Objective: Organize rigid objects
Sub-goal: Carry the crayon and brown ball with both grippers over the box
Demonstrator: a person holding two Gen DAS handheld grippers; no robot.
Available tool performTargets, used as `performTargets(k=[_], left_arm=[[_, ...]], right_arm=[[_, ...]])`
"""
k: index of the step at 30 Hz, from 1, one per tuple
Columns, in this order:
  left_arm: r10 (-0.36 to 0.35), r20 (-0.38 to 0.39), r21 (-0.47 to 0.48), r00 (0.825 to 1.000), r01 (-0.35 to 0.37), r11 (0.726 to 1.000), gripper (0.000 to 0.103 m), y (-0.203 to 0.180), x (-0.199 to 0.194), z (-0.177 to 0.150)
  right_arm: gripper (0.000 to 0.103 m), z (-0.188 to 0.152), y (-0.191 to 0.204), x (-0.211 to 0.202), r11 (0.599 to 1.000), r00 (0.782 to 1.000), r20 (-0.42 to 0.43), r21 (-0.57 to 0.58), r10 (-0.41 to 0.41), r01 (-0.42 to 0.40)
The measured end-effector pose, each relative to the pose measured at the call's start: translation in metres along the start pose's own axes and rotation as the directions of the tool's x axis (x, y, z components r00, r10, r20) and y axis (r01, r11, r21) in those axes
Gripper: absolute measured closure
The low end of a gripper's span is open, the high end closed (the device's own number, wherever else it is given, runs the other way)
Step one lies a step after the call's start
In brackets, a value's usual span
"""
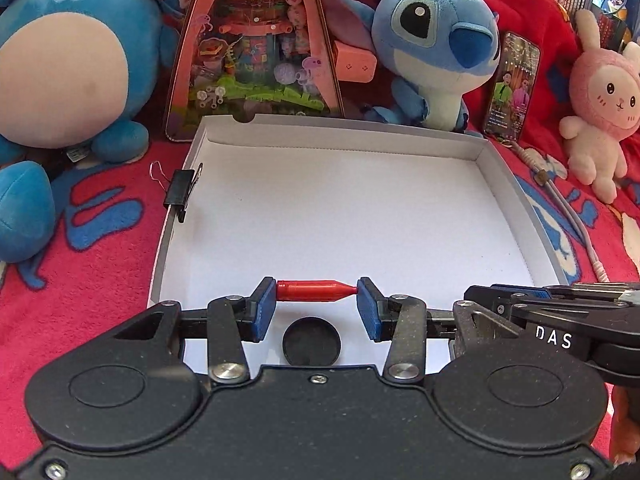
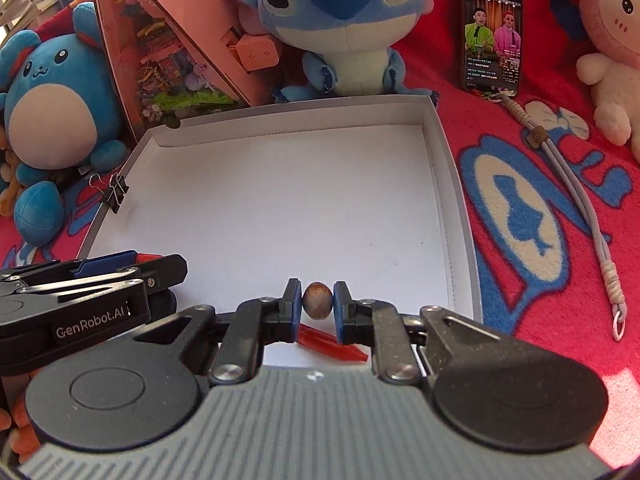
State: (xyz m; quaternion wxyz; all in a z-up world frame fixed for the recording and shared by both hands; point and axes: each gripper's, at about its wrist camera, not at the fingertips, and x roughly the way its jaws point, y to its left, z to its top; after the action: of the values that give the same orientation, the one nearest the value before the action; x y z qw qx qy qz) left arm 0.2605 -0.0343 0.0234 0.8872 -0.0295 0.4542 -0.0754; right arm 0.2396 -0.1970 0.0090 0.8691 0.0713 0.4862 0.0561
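Two tongs hang over the near edge of a white tray [image 1: 492, 160], and each one grips a small piece. Our left tongs [image 1: 316, 292] hold a red cap [image 1: 314, 291] lengthwise between the blue pads: a smooth plastic tube, blunt at its left end and tapering to a thin tip at its right end. Our right tongs [image 2: 317, 301] are squeezed narrow on a nut [image 2: 317, 301], an oval brown thing with a paler grey top, perhaps a stone; we cannot tell which.

Below the left tongs a black disc [image 1: 311, 340] lies on the tray floor, its lower edge cut off by the tongs' body. Below the right tongs lies a red strip [image 2: 332, 345], partly hidden by the pads, so we cannot make out its whole shape.

Ahead and to the left of both tongs a clip [image 1: 181, 192] bites the tray's left wall. Beyond the tray stand a blue plush [image 1: 434, 46] and a phone [image 2: 491, 28] with a lit screen, its text too small to read. In the left view, the right tongs enter at the right border, only partly seen.
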Motion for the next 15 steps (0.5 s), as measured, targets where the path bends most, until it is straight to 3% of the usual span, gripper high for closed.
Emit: performTargets(k=[15], left_arm=[[0.035,0.003,0.03,0.999,-0.035,0.999,0.061,-0.0031,0.0071,-0.0033]], right_arm=[[0.081,-0.0035,0.001,0.0079,1.0,1.0,-0.008,-0.008,-0.003,0.002]])
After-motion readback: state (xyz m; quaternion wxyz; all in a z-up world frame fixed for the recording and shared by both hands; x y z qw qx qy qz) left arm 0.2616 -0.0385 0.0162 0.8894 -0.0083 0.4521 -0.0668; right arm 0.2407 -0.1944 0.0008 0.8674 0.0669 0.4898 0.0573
